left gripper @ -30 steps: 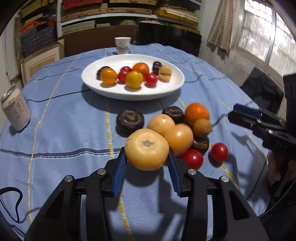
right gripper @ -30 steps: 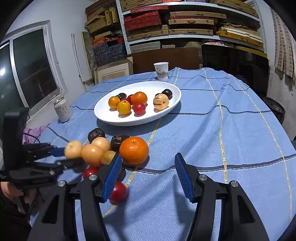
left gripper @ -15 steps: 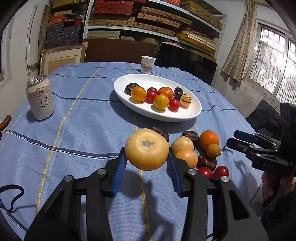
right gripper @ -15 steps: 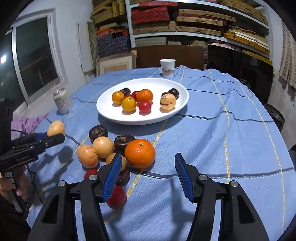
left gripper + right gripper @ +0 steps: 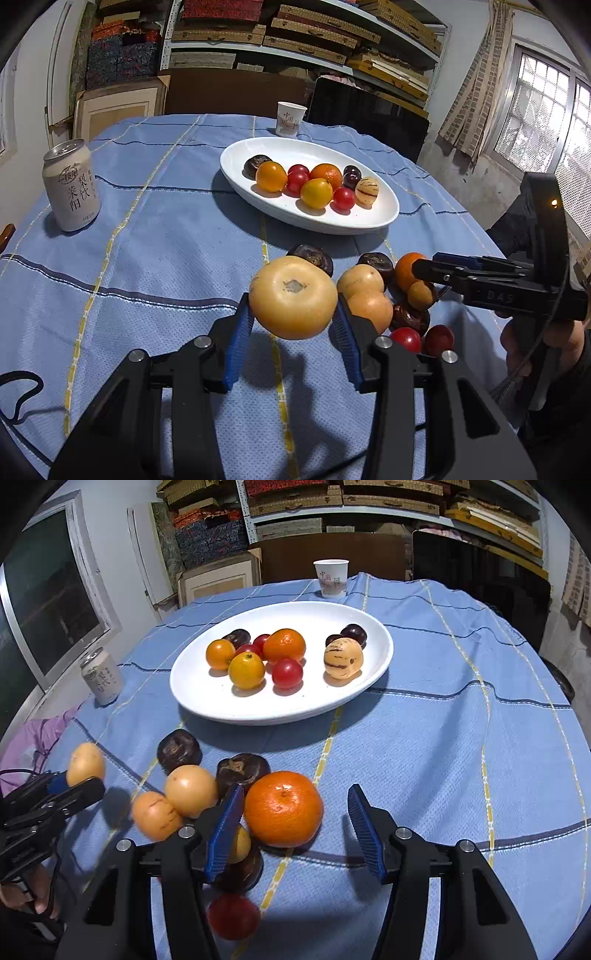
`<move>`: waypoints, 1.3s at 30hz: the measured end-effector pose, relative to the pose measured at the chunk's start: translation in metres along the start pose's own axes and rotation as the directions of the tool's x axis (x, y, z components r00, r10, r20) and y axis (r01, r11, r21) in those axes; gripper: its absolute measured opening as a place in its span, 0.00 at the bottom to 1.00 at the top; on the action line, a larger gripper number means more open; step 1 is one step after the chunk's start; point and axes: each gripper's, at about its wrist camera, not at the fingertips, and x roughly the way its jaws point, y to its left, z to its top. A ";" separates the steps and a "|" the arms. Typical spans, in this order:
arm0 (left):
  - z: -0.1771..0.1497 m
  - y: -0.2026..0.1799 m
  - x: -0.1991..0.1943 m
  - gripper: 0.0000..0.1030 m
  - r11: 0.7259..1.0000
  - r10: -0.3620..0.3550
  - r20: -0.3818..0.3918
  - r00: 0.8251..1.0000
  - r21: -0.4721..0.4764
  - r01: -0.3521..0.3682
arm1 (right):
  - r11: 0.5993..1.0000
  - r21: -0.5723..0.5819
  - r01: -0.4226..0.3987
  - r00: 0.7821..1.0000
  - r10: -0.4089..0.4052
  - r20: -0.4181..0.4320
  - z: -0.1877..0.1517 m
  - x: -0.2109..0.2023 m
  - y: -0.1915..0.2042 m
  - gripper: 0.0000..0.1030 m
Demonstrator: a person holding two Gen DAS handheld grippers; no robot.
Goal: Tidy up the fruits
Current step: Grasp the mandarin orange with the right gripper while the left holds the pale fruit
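Note:
My left gripper (image 5: 293, 326) is shut on a pale yellow-orange round fruit (image 5: 293, 297), held above the blue cloth. In the right wrist view the same fruit (image 5: 85, 763) shows at far left in the left gripper (image 5: 70, 788). My right gripper (image 5: 295, 827) stands open over the loose pile; a big orange (image 5: 283, 808) lies between its blue pads, nearer the left one, not pressed. Two peach-coloured fruits (image 5: 190, 791), dark brown fruits (image 5: 242, 770) and a red tomato (image 5: 233, 915) lie around it. The white oval plate (image 5: 295, 710) beyond holds several fruits.
A drink can (image 5: 71, 190) stands at the left of the table and a paper cup (image 5: 290, 119) behind the plate. The round table's blue cloth (image 5: 443, 757) stretches bare on the right. Shelves with boxes and a dark chair back stand beyond the table.
The left gripper has carried its fruit leftward, away from the pile, and rolled level. The right gripper has moved forward, so the orange now lies between its fingers.

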 end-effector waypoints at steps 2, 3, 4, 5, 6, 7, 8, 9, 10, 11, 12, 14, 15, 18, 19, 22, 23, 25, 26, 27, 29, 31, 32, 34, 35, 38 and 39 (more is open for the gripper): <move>0.000 0.000 0.000 0.41 1.000 -0.001 0.000 1.000 0.000 0.001 | 0.999 0.002 -0.050 0.999 0.050 -0.015 -0.001 -0.003 0.003 0.57; 0.000 0.000 0.000 0.41 1.000 -0.001 -0.001 1.000 0.001 0.001 | 0.998 -0.007 -0.055 0.998 0.055 -0.013 -0.002 -0.005 0.006 0.57; 0.000 0.000 0.001 0.41 1.000 -0.001 -0.003 1.000 0.002 0.001 | 0.998 -0.028 -0.055 0.998 0.055 -0.011 -0.003 -0.006 0.010 0.57; 0.000 -0.001 0.002 0.41 1.000 -0.001 -0.004 1.000 0.003 0.002 | 0.998 -0.038 -0.053 0.999 0.053 -0.009 -0.003 -0.007 0.013 0.58; -0.001 -0.001 0.002 0.41 1.000 -0.002 -0.005 1.000 0.004 0.002 | 0.998 -0.042 -0.056 0.998 0.055 -0.011 -0.004 -0.008 0.014 0.58; -0.001 -0.001 0.002 0.41 1.000 -0.002 -0.005 1.000 0.004 0.002 | 0.997 -0.041 -0.059 0.998 0.058 -0.014 -0.004 -0.009 0.015 0.58; -0.001 -0.001 0.003 0.41 1.000 -0.003 -0.005 1.000 0.004 0.003 | 0.997 -0.042 -0.060 0.998 0.060 -0.013 -0.005 -0.010 0.015 0.58; -0.001 -0.001 0.003 0.41 1.000 -0.003 -0.005 1.000 0.004 0.003 | 0.998 -0.053 -0.042 0.999 0.041 -0.005 -0.005 -0.011 0.015 0.58; 0.000 -0.001 0.003 0.41 1.000 -0.003 -0.005 1.000 0.004 0.003 | 0.998 -0.065 -0.009 1.000 0.010 0.009 -0.005 -0.012 0.015 0.59; 0.000 -0.001 0.004 0.41 1.000 -0.004 -0.006 1.000 0.005 0.004 | 0.997 -0.074 0.037 0.999 -0.035 0.024 -0.004 -0.014 0.014 0.60; 0.000 -0.001 0.003 0.41 1.000 -0.004 -0.005 1.000 0.004 0.004 | 0.993 -0.078 0.092 0.996 -0.090 0.026 -0.004 -0.013 0.011 0.60; -0.001 -0.001 0.004 0.41 1.000 -0.005 -0.007 1.000 0.005 0.005 | 0.996 -0.051 0.075 0.997 -0.075 0.013 -0.003 -0.012 0.003 0.60; -0.001 -0.002 0.004 0.41 1.000 -0.006 -0.006 1.000 0.005 0.006 | 0.999 -0.025 0.045 0.999 -0.045 0.005 -0.003 -0.012 -0.001 0.60; -0.002 -0.002 0.005 0.41 1.000 -0.008 -0.005 1.000 0.005 0.008 | 0.999 -0.015 -0.049 0.999 0.049 0.008 -0.006 -0.016 -0.003 0.60; -0.002 -0.002 0.004 0.41 1.000 -0.008 -0.006 1.000 0.005 0.008 | 0.998 -0.053 -0.040 0.999 0.041 0.018 -0.007 -0.018 0.003 0.60; -0.002 -0.002 0.004 0.41 1.000 -0.010 -0.008 1.000 0.007 0.010 | 0.993 -0.102 0.057 0.998 -0.055 0.022 -0.007 -0.011 0.010 0.60; -0.002 -0.003 0.004 0.41 1.000 -0.010 -0.008 1.000 0.007 0.010 | 0.995 -0.081 0.051 0.999 -0.051 0.007 -0.005 -0.006 0.008 0.60; -0.002 -0.003 0.003 0.41 1.000 -0.009 -0.006 1.000 0.008 0.009 | 0.999 -0.036 0.014 0.999 -0.016 -0.034 0.001 0.006 0.001 0.60; -0.002 -0.002 0.003 0.41 1.000 -0.010 -0.004 1.000 0.008 0.010 | 1.000 -0.021 0.010 0.998 -0.011 -0.055 0.002 0.012 -0.001 0.60; -0.002 -0.002 0.003 0.41 1.000 -0.010 -0.004 1.000 0.007 0.010 | 1.000 0.001 0.008 0.996 -0.008 -0.088 0.004 0.020 -0.004 0.59; -0.002 -0.002 0.003 0.41 1.000 -0.012 -0.005 1.000 0.004 0.012 | 0.999 0.032 -0.037 0.993 0.040 -0.107 0.002 0.026 -0.006 0.47; -0.002 -0.001 0.003 0.41 1.000 -0.015 -0.005 1.000 0.002 0.015 | 1.000 -0.005 0.008 0.997 -0.008 -0.080 0.000 0.022 0.000 0.46; -0.002 -0.001 0.003 0.41 1.000 -0.017 -0.008 1.000 0.002 0.017 | 0.999 -0.021 0.028 0.997 -0.030 -0.065 -0.002 0.019 0.002 0.46; -0.002 -0.001 0.005 0.41 1.000 -0.019 -0.013 1.000 0.003 0.019 | 0.999 -0.024 0.033 0.998 -0.034 -0.044 -0.005 0.014 0.003 0.46; -0.002 -0.001 0.005 0.41 1.000 -0.021 -0.013 1.000 0.003 0.021 | 0.999 -0.024 0.038 0.999 -0.039 -0.034 -0.006 0.012 0.002 0.46; -0.002 -0.001 0.005 0.41 1.000 -0.021 -0.013 1.000 0.003 0.021 | 0.998 -0.033 0.057 0.998 -0.057 -0.002 -0.007 0.005 0.001 0.46; -0.002 -0.001 0.005 0.41 1.000 -0.021 -0.013 1.000 0.003 0.021 | 0.998 -0.032 0.057 0.998 -0.057 0.004 -0.008 0.003 0.001 0.46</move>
